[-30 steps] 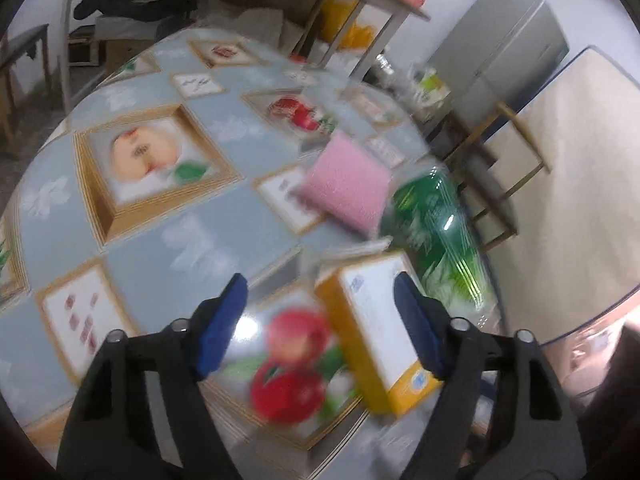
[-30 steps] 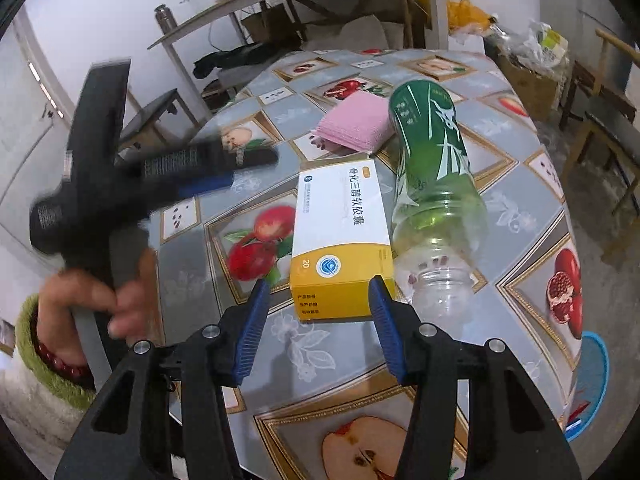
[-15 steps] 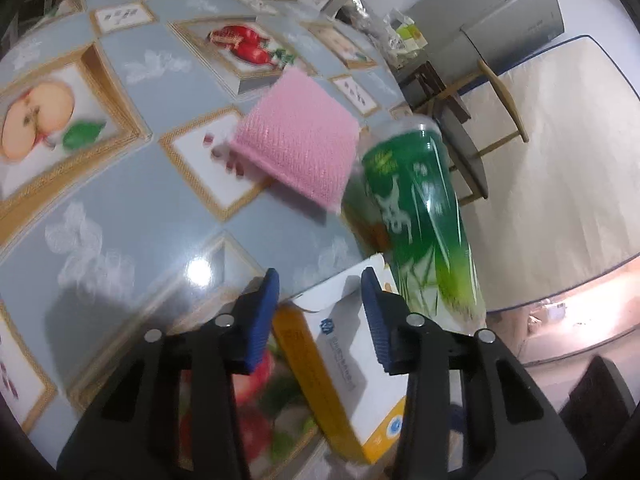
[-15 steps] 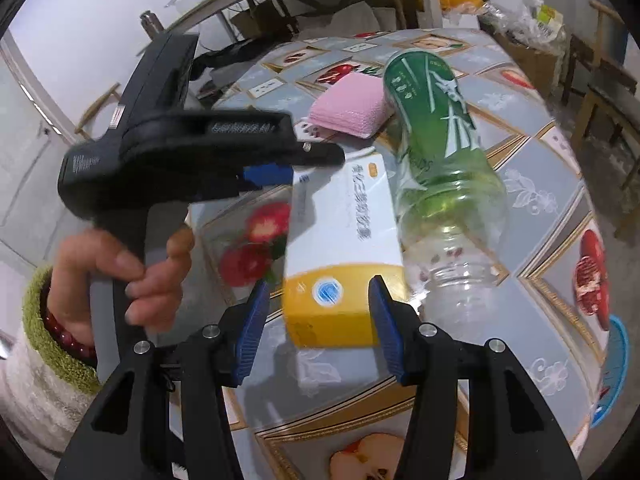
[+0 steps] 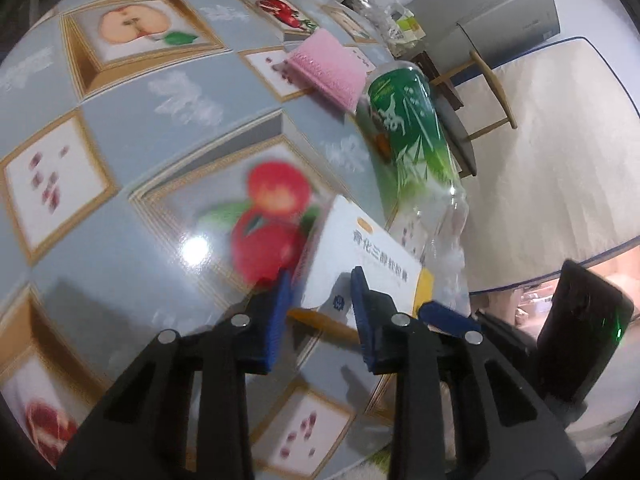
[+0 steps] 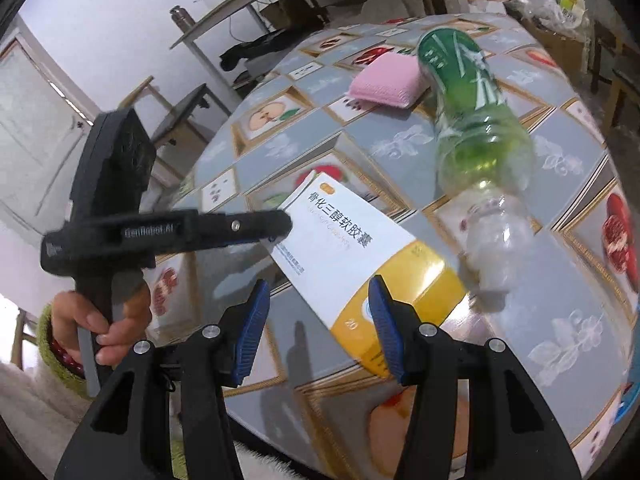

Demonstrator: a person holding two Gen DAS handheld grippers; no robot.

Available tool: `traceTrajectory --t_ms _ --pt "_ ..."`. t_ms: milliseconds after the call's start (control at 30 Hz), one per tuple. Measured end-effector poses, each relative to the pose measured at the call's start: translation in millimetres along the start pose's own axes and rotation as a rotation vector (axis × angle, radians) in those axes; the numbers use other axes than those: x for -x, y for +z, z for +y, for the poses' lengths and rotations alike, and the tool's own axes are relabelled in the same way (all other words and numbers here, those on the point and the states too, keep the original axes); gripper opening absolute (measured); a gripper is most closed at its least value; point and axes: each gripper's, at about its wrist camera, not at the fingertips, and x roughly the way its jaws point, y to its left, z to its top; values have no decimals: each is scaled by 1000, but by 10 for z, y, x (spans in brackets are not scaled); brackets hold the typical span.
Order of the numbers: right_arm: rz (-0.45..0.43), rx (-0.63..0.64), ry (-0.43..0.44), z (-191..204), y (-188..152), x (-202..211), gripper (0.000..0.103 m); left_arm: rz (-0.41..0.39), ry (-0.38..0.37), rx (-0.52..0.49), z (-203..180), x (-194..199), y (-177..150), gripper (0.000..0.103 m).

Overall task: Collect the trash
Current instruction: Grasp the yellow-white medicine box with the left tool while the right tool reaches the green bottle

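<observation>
White-and-yellow medicine box [image 6: 360, 264] is the reference: it sits tilted on the fruit-print desk [image 5: 132, 208], white end lifted, yellow end toward the near desk edge. Left claw [image 5: 320, 284] is at the box's white end, blue pads on either side of that end, jaws closing with the box between them; contact looks made on the box edge, though blur makes it hard to confirm fully. From the right wrist view the left claw [image 6: 276, 224] comes in from the box's left side, held by a hand [image 6: 100, 320] with a green cuff and red beads at the wrist. Right claw [image 6: 316, 304] hovers at the box's yellow end, half spread and gripping nothing; its right finger overlaps the yellow corner in view, left finger clear of the box. Green-label plastic bottle [image 6: 476, 128] lies on its side just beside the box's right, neck toward the near edge, no cap visible. Pink sponge cloth [image 6: 386, 80] lies beyond the box, touching the bottle's far end. Wooden chair [image 5: 480, 92] stands past the bottle, off the desk.
</observation>
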Motion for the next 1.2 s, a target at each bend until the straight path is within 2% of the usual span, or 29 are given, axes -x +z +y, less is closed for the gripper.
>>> traceTrajectory --t_ms 67,167,233,267,400,533,767,967,1033,1100,1200 --pt "6 -1 26 19 -34 12 50 -15 11 2 41 78 -86 28" --pt "-4 9 21 49 -45 78 50 -58 74 -31 57 208 -173 28" --pt "-43 2 14 22 -2 167 50 -87 103 -30 77 309 -211 34" --pt "-61 -9 8 0 28 205 50 -109 98 -28 88 384 -237 37" --pt "-94 -44 -47 -85 227 238 50 -147 52 -81 20 535 -381 37" --pt "-52 -45 -89 -70 418 27 52 -107 1 -140 -122 469 -554 37" --pt "24 -42 -99 4 439 -293 58 -11 -49 -191 -316 203 -760 37" --pt "73 -108 -38 -27 297 -336 59 19 -43 -225 -405 112 -825 47" --pt "89 -140 17 -41 228 -321 59 20 -30 -221 -376 115 -797 51" --pt "109 -172 85 -53 163 -318 60 11 -12 -206 -335 168 -787 61" --pt "151 -222 223 -52 62 -359 61 8 14 -176 -267 247 -751 73"
